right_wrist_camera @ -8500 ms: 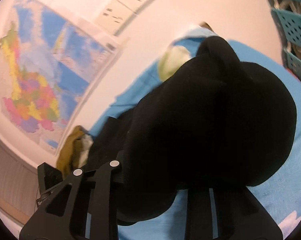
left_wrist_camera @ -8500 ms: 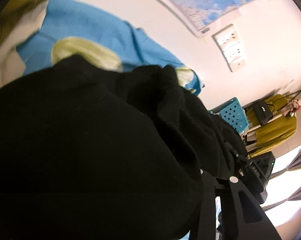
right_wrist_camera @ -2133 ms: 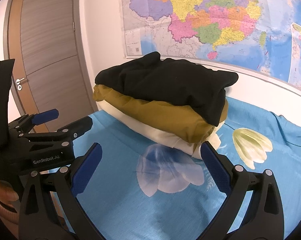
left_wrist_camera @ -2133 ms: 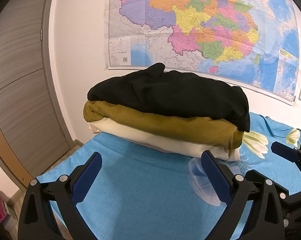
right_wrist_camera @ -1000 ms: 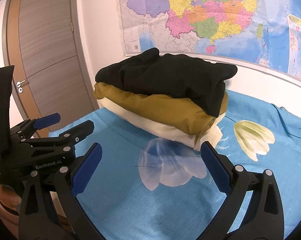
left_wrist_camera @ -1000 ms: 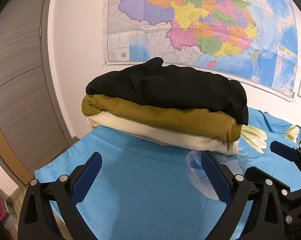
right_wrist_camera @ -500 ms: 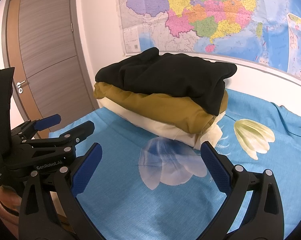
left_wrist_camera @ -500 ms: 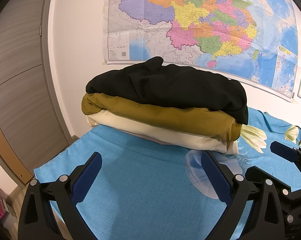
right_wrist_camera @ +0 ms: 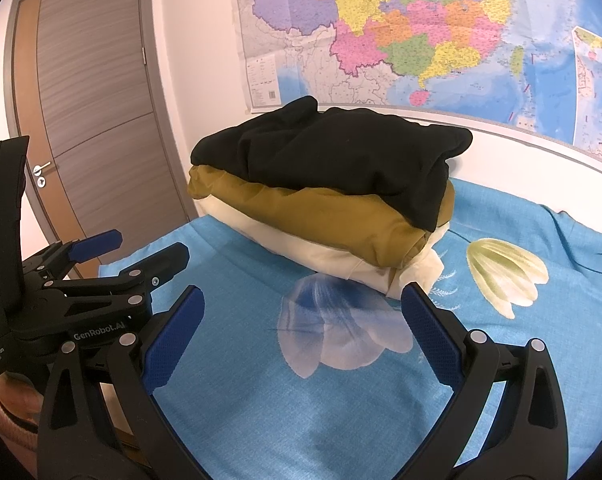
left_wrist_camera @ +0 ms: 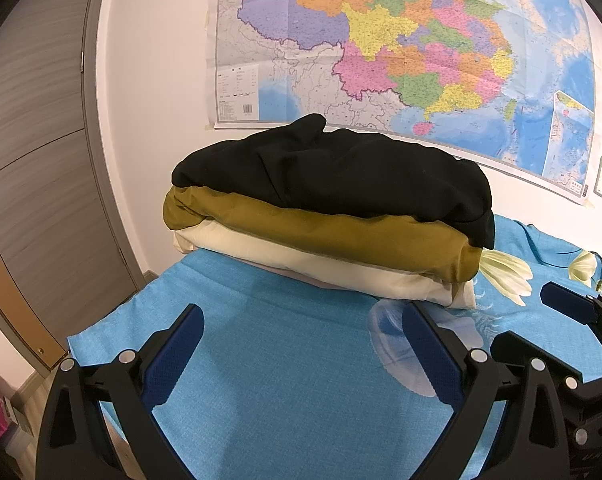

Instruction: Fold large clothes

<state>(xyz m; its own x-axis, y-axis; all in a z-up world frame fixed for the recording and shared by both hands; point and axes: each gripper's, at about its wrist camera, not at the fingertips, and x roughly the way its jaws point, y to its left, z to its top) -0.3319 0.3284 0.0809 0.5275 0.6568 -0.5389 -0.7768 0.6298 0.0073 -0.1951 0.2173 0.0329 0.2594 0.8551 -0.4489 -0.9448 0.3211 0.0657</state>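
Both grippers are held low over the blue bedspread, level and aimed at the wall, jaws spread wide with nothing between them. In its own view the left gripper shows two blue-padded fingers splayed over bare cloth near the bed's left edge. The right gripper sits the same way, its fingers straddling a pale printed flower. From the right wrist view the left gripper appears at the left, side on, also agape, just beside the right one and a little ahead of it. From the left wrist view, one blue finger of the right gripper shows at the right edge.

Ahead of both, near the bed's far left corner by the wall, lies a stack of three folded clothes: a black one on top, a mustard one under it, a cream one at the bottom. Neither gripper touches the stack. A map hangs on the wall behind, and a door stands to the left.
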